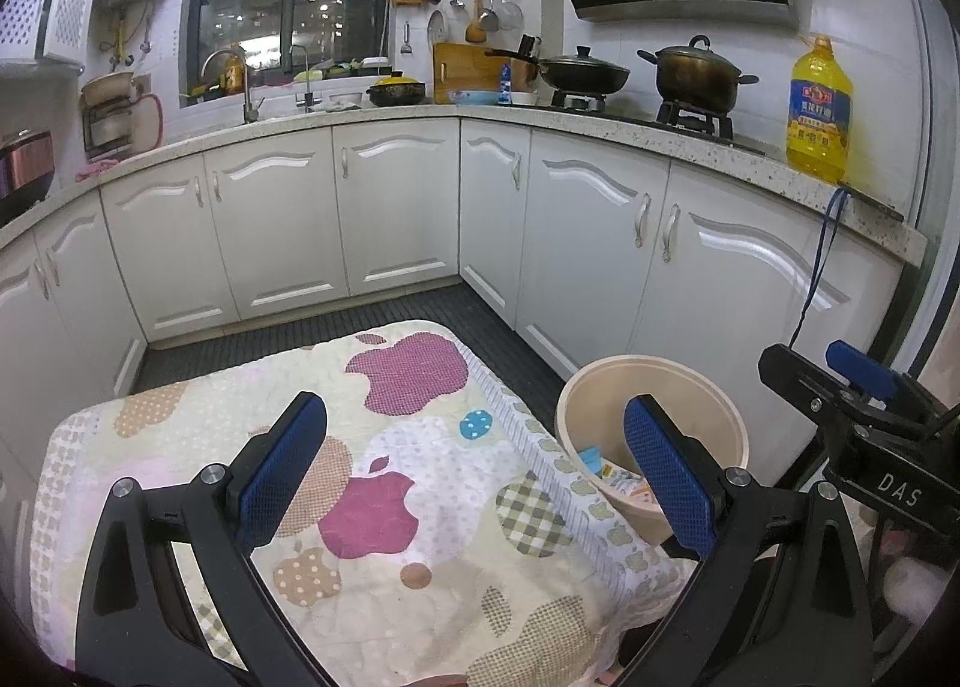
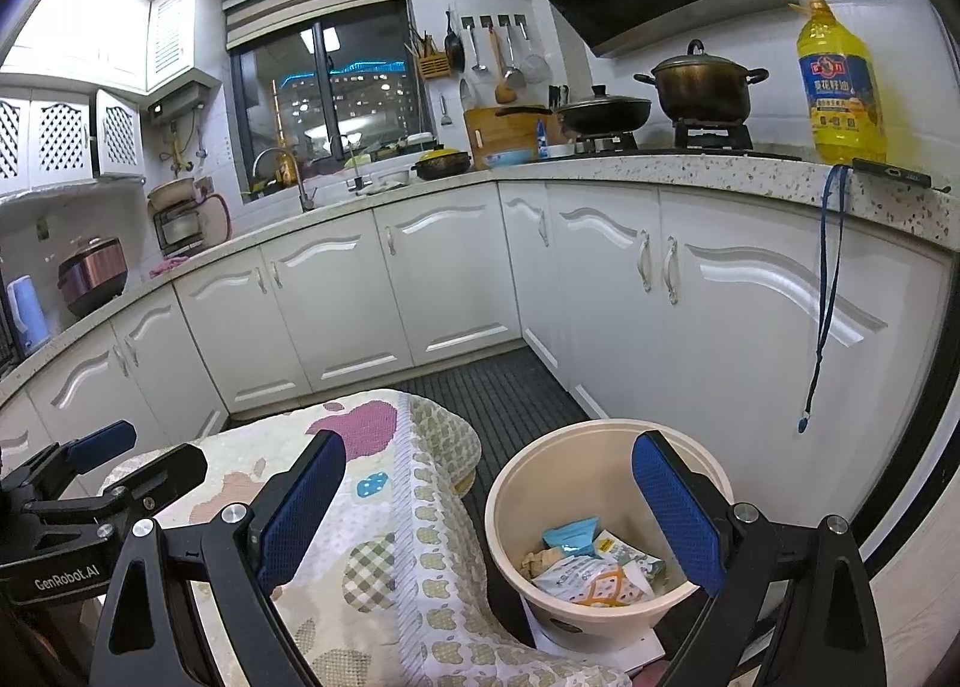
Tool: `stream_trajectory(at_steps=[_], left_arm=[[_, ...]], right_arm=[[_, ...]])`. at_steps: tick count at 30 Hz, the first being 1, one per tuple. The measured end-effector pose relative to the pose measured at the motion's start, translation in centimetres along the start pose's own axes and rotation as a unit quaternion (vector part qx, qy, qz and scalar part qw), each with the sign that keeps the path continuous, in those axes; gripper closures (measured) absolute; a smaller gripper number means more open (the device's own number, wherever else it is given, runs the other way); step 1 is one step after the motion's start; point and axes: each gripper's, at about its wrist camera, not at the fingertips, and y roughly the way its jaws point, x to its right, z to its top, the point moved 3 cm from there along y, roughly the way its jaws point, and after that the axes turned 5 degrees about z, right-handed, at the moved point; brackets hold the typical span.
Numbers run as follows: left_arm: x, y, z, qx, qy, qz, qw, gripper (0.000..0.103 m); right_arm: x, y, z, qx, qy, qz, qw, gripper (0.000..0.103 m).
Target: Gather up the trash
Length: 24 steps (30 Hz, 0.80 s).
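A beige round bin [image 2: 576, 465] stands on the floor to the right of a table covered with an apple-patterned cloth [image 1: 390, 447]. Several snack wrappers [image 2: 594, 564] lie in the bin's bottom. The bin also shows in the left wrist view [image 1: 690, 387]. My left gripper [image 1: 474, 471] is open and empty above the cloth. My right gripper [image 2: 489, 513] is open and empty, spanning the cloth's edge and the bin. The right gripper shows at the right of the left wrist view [image 1: 852, 381]. The left gripper shows at the left of the right wrist view [image 2: 114, 459].
White kitchen cabinets [image 1: 396, 207] run around the room under a speckled counter [image 2: 690, 171]. An oil bottle [image 2: 840, 87], pots on a stove [image 2: 702, 87] and a sink tap [image 1: 246, 87] stand on it. A blue lanyard [image 2: 828, 291] hangs off the counter. Dark ribbed floor [image 2: 510, 393] lies beyond the table.
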Motion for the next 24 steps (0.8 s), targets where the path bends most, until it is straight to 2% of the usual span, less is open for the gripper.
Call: stream_trajectory(at_steps=[24], left_arm=[[0.14, 0.46, -0.36, -0.008, -0.003, -0.001, 1.0000, 0.004]], right_arm=[[0.13, 0.61, 0.46, -0.007, -0.003, 0.004, 1.000, 0.008]])
